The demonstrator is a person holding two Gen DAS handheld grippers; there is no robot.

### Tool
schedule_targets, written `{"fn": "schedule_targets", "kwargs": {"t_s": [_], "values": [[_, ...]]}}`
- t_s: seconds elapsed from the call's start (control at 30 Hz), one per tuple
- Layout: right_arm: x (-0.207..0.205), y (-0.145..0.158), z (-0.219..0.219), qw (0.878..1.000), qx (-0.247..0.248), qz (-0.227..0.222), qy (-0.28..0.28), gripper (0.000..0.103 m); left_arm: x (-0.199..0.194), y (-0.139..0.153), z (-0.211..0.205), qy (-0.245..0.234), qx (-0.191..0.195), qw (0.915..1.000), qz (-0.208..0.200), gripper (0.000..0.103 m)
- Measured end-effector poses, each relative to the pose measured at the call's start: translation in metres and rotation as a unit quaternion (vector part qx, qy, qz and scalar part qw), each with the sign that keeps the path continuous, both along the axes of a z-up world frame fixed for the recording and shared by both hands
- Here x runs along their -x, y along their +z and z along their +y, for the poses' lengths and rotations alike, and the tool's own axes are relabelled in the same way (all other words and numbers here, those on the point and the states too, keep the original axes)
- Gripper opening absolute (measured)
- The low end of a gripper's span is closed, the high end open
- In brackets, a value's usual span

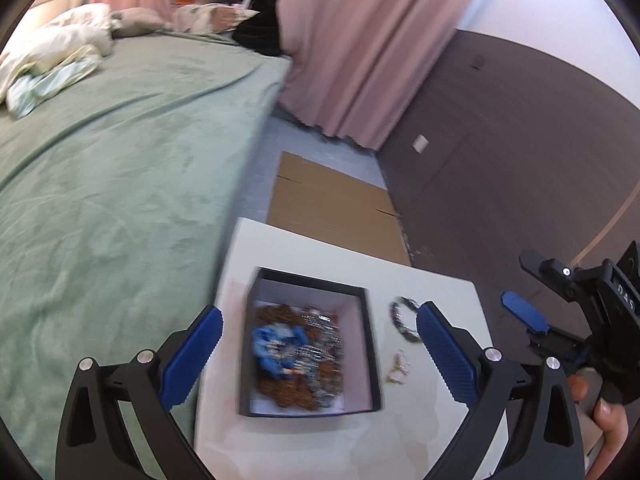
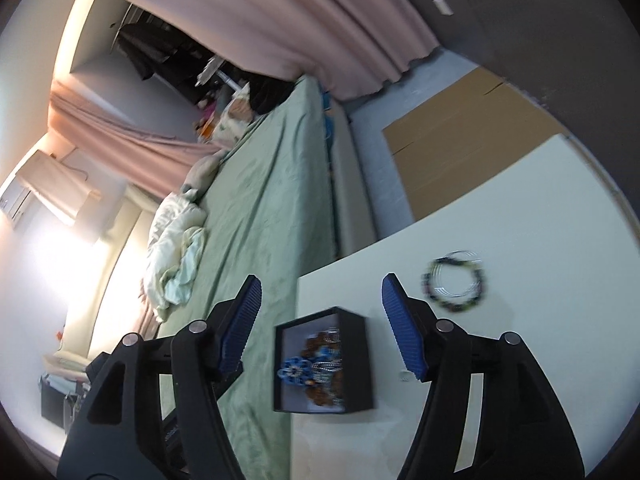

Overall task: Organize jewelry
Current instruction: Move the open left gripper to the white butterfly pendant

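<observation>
Lying flat, beaded bracelet (image 2: 455, 281), beside box (image 2: 354, 360)

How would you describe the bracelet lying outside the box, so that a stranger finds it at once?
Look at the white table beside the green bed. On it stands a black open box full of jewelry; the beaded bracelet lies apart from it on the bare tabletop. It is a dark ring of beads, far larger than the small pale pieces nearby.

Green bed (image 1: 120, 168), pink curtain (image 1: 352, 48), flat cardboard (image 1: 332, 204)
</observation>
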State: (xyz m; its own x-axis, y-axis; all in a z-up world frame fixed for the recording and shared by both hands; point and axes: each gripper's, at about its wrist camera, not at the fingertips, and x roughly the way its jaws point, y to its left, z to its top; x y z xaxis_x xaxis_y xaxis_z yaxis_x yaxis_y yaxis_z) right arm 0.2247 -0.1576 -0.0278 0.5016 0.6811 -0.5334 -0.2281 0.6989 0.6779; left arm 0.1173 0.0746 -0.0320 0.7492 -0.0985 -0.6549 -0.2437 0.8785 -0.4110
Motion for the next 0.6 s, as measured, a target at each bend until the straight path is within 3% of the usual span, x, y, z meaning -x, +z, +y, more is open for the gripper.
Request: {"fn": "schedule_targets", "kwargs": {"t_s": [0.3,0.47,0.6], "values": [[0.013,-0.013,-0.054,0.999,0.007,0.025,-0.034,0.064,-0.014,0.002,-0.06,-0.075,-0.022,0.9969,-0.01,0.084],[0.023,-0.03,-0.08,0.997,0.019,0.055,-0.054,0.066,-0.025,-0.009,-0.087,-0.113,-0.036,0.993,0.004,0.072],[0.024,-0.037,-0.101,0.994,0.013,0.077,-0.076,0.066,-0.033,-0.02,-0.107,-0.139,-0.058,0.9885,0.014,0.068]]}}
